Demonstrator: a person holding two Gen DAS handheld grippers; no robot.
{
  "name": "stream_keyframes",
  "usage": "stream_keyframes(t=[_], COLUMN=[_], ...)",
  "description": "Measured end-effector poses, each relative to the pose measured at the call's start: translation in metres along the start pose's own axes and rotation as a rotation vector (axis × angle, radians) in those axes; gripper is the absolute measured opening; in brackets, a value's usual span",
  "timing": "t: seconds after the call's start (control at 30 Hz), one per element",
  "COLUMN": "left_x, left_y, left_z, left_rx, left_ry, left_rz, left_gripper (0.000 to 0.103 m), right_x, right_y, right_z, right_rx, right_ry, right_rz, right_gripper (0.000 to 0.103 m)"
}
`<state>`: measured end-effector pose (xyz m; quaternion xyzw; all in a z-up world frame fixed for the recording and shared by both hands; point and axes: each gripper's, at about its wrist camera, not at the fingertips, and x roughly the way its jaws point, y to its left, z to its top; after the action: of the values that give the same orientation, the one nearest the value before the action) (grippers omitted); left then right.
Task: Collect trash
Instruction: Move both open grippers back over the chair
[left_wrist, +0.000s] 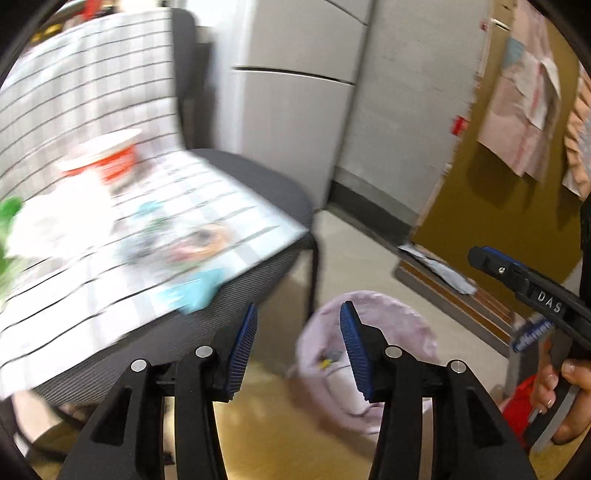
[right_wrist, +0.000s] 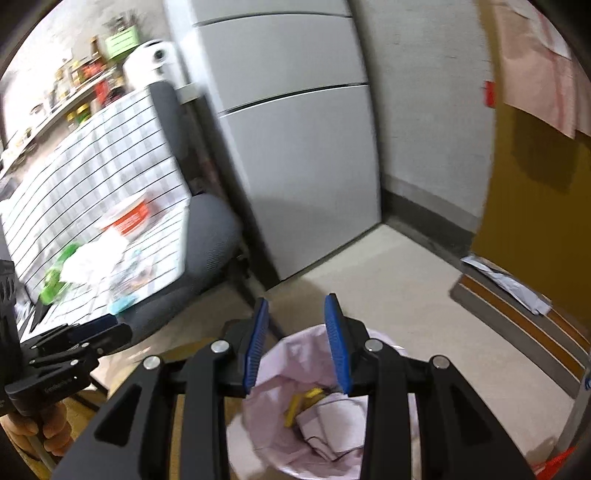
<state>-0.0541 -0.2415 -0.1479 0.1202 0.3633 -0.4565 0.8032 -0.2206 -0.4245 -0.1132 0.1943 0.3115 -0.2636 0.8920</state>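
Note:
A bin lined with a pink bag (right_wrist: 291, 424) stands on the floor below my right gripper (right_wrist: 297, 325), which is open and empty above it. Yellow and white scraps (right_wrist: 317, 410) lie inside. The bin also shows in the left wrist view (left_wrist: 399, 339). My left gripper (left_wrist: 299, 325) is open and empty, between the bin and a grey chair (left_wrist: 258, 184). On the chair's checked cloth (left_wrist: 92, 92) lie a red-and-white cup (left_wrist: 107, 158), white crumpled paper (left_wrist: 55, 221), a green item (left_wrist: 7, 221), printed wrappers (left_wrist: 184, 243) and a light blue piece (left_wrist: 195, 291).
A grey cabinet (right_wrist: 295, 147) stands behind the chair. A brown door (right_wrist: 535, 184) with pinned papers is on the right, with a step (right_wrist: 517, 306) and papers at its foot. Shelves with jars (right_wrist: 74, 92) are far left. My right gripper body shows in the left view (left_wrist: 535, 295).

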Motion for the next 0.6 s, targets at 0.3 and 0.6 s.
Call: stream_keyframes(t=[0.3,0.6], left_x=[-0.065,-0.084], left_y=[0.08,0.132], left_z=[-0.016,-0.034], left_rx=[-0.117,-0.24], left_ry=[-0.084,-0.101], left_rz=[0.199,0.265], left_gripper=[0.048,0.048], right_x=[0.027,0.091], right_y=[0.099,0.153], right_z=[0.014,0.032], right_rx=[-0.162,-0.256], right_ry=[0.043,0.096], right_rz=[0.159,0.231], right_gripper=[0.038,0.046])
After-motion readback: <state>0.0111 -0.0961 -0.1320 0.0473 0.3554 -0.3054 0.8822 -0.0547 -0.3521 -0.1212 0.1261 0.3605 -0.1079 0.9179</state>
